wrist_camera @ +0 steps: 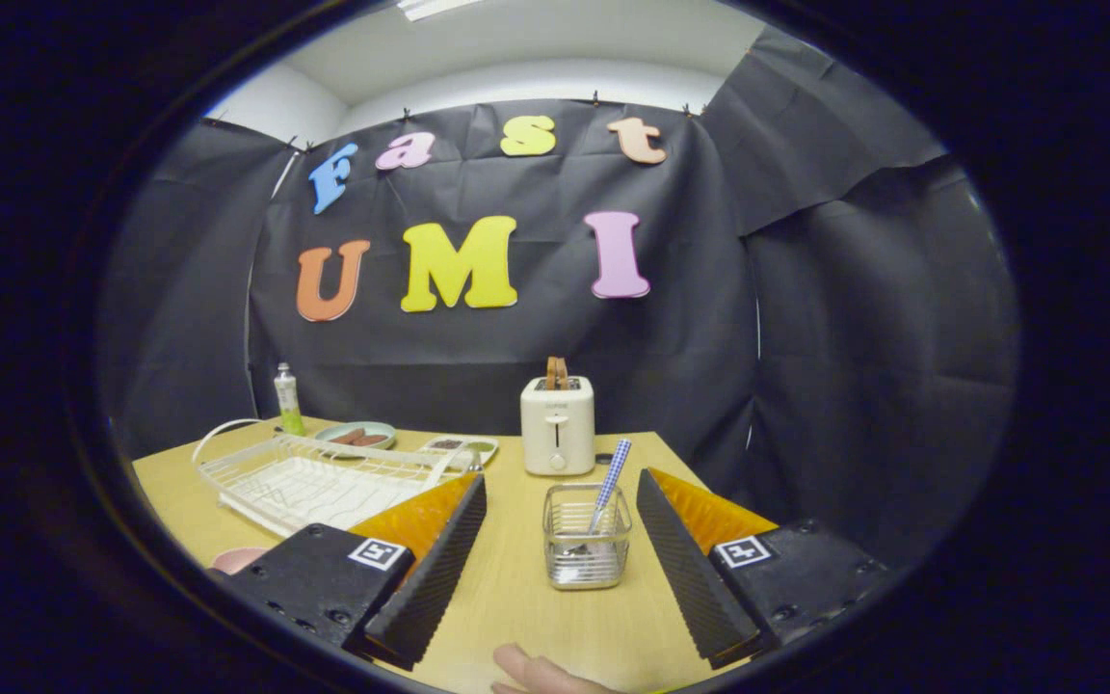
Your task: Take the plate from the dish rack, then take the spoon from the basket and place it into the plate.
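While the tongs (562, 492) stand wide open and hold nothing, the small wire basket (587, 549) sits on the wooden surface (516, 598) between the two fingers, touching neither of them. A spoon (609, 482) with a checked handle leans inside the basket, and beyond it stands a pale toaster (557, 425). Off to the left lies the white dish rack (319, 479), with the pink edge of a plate (237, 558) showing just before it, and a fingertip (536, 672) shows near the tongs.
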### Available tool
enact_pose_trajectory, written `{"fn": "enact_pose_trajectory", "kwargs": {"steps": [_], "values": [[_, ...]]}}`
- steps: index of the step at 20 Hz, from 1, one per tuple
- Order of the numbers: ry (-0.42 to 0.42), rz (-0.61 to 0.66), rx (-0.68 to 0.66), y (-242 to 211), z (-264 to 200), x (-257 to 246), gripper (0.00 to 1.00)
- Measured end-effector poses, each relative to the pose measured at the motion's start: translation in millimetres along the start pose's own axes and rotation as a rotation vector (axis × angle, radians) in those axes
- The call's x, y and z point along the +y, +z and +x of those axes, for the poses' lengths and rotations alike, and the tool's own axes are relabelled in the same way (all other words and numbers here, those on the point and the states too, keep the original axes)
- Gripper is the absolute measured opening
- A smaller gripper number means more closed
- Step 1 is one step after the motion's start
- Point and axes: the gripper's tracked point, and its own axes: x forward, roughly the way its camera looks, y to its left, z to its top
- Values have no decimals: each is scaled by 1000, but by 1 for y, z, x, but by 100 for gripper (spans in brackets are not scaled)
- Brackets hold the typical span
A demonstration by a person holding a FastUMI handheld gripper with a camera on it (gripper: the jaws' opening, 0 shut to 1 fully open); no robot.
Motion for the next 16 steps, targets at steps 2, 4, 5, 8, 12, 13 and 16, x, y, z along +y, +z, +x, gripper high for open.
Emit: {"fn": "enact_pose_trajectory", "kwargs": {"steps": [2, 4, 5, 8, 12, 13, 16], "values": [[6, -12, 23, -1, 21, -6, 100], [13, -5, 58, -1, 44, -14, 100], [1, 11, 74, -3, 55, -20, 100], [12, 68, 117, -6, 87, -30, 100], [33, 186, 163, -9, 125, -35, 98], [25, 214, 175, -12, 134, -36, 92], [-12, 217, 232, -26, 149, -41, 67]]}}
